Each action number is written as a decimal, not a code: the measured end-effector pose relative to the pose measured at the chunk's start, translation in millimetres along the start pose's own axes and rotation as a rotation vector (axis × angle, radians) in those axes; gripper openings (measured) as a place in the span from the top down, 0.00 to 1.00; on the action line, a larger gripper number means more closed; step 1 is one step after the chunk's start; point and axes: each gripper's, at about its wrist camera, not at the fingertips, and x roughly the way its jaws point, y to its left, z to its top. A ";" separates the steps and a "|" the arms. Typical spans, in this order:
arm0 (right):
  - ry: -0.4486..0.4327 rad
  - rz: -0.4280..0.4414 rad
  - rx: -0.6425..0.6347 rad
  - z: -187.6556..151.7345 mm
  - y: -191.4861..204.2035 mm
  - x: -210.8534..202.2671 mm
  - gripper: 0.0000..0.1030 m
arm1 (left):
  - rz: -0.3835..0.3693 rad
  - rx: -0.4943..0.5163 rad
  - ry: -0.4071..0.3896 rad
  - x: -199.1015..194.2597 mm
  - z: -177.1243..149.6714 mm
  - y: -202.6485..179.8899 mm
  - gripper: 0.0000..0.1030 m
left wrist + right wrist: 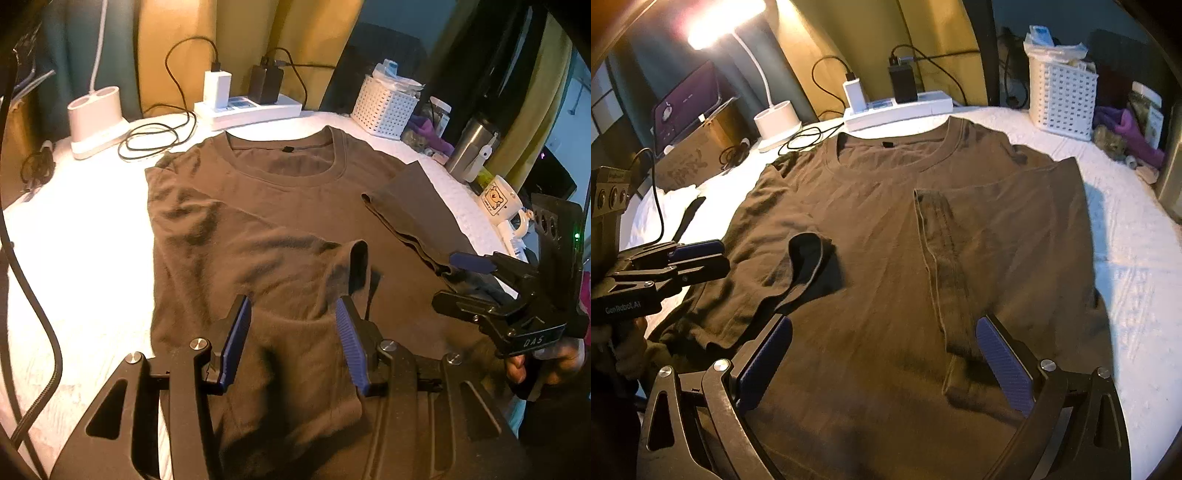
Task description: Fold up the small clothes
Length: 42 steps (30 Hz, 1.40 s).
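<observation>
A brown T-shirt (277, 206) (879, 206) lies on the white table cover, collar at the far side. Both sides are folded inward: the left sleeve (354, 266) (809, 258) curls up with its opening showing, and the right sleeve (402, 210) (942, 258) lies flat as a strip. My left gripper (291, 301) (723, 254) hovers over the left folded part, its jaws partly apart and no cloth pinched. Wide open, my right gripper (884, 321) (443, 277) sits low over the shirt's near part, one finger beside the sleeve strip's lower end.
Along the far edge stand a white lamp base (98, 118), loose black cables (155, 140), a power strip with chargers (247, 107) and a white basket (384, 107). To the right are a steel tumbler (471, 147) and a mug (500, 199). A cardboard box (698, 155) sits far left.
</observation>
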 end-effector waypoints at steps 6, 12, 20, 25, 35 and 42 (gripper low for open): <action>-0.030 -0.029 -0.008 -11.5 4.0 -22.4 0.03 | 0.022 0.015 -0.035 -20.6 -10.2 -1.2 0.54; -0.071 -0.069 -0.006 -25.2 2.1 -49.1 0.03 | 0.035 0.025 -0.056 -37.4 -26.1 -3.3 0.54; -0.129 -0.163 0.037 -47.6 -25.9 -91.2 0.03 | 0.070 0.012 -0.086 -60.2 -48.7 4.6 0.45; -0.151 -0.189 0.089 -66.4 -51.2 -108.3 0.03 | 0.099 -0.011 -0.082 -66.7 -63.5 14.8 0.43; -0.064 -0.273 0.098 -112.9 -74.2 -103.2 0.50 | 0.213 0.038 -0.073 -75.7 -101.5 20.1 0.43; -0.012 -0.289 0.057 -148.6 -62.0 -107.8 0.51 | 0.163 0.056 -0.021 -77.3 -129.9 11.2 0.58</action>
